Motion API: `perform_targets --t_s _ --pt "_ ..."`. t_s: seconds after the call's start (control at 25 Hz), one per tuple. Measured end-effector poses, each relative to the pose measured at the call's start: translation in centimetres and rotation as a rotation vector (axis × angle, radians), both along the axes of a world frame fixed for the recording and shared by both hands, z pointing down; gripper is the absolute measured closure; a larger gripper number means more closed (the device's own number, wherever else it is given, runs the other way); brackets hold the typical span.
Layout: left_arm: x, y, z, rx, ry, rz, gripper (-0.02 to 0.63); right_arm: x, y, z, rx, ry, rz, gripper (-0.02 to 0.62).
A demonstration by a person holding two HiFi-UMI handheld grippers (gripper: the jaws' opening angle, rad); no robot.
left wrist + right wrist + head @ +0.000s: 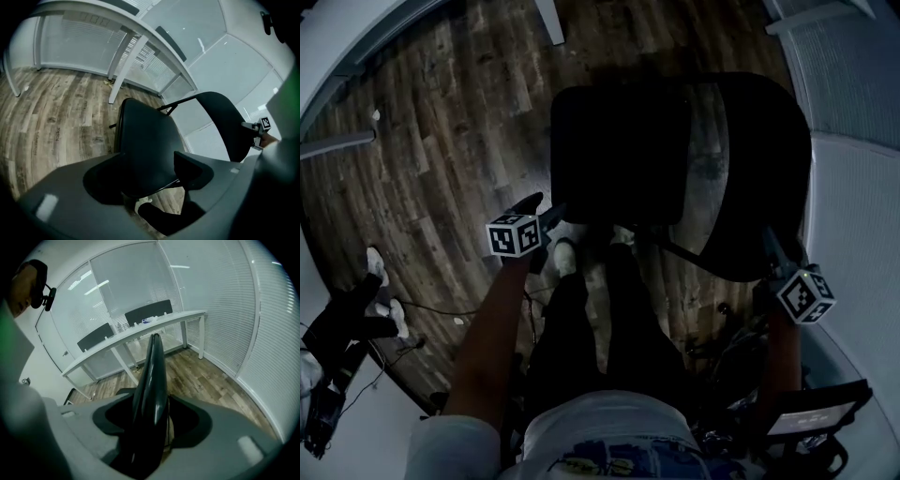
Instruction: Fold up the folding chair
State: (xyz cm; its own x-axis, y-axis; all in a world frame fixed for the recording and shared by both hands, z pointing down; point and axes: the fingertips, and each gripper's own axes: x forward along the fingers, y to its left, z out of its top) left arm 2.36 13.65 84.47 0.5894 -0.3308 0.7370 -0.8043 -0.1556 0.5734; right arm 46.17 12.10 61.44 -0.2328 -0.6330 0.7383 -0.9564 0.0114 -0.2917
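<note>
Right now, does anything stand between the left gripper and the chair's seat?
Nothing visible does. The seat lies straight ahead, between the open jaws of the left gripper, whose pads are not visibly on it. The right gripper straddles the backrest.

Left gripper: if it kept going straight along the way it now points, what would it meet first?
The folding chair's seat. Its near edge lies between the open jaws of the left gripper, seemingly not yet touched, though depth is hard to judge here.
</note>
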Motion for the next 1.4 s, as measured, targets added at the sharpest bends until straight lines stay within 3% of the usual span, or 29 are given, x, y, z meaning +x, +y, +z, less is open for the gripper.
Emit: perform_targets --t_s 0.16,0.48,0.76,1.08,1.4 --pt "-1.0 -0.6 4.9 -0.066 0.009 -0.019 0.262 -0.5 -0.7 0.3 -0.015 -0.037 0.017 0.368" --pt "-0.7 -2.7 9.9 -0.098 0.084 -0.038 0.235 -0.7 -0.6 0.5 -0.027 -0.034 0.002 0.376" --pt "0.2 -3.3 13.4 -0.155 0.209 -0.075 0.208 -0.8 -0.4 0.4 -0.028 -0.062 0.006 0.410" --pt "2.3 -3.0 14.5 -0.231 0.488 -0.063 0.184 -1.2 -0.6 0.2 -0.018 -0.071 -0.009 0.431" --pt "4.7 -3.1 14.3 -0.253 0.568 0.010 0.233 -0.7 -0.8 0.2 -0.017 -0.046 -0.012 0.440"
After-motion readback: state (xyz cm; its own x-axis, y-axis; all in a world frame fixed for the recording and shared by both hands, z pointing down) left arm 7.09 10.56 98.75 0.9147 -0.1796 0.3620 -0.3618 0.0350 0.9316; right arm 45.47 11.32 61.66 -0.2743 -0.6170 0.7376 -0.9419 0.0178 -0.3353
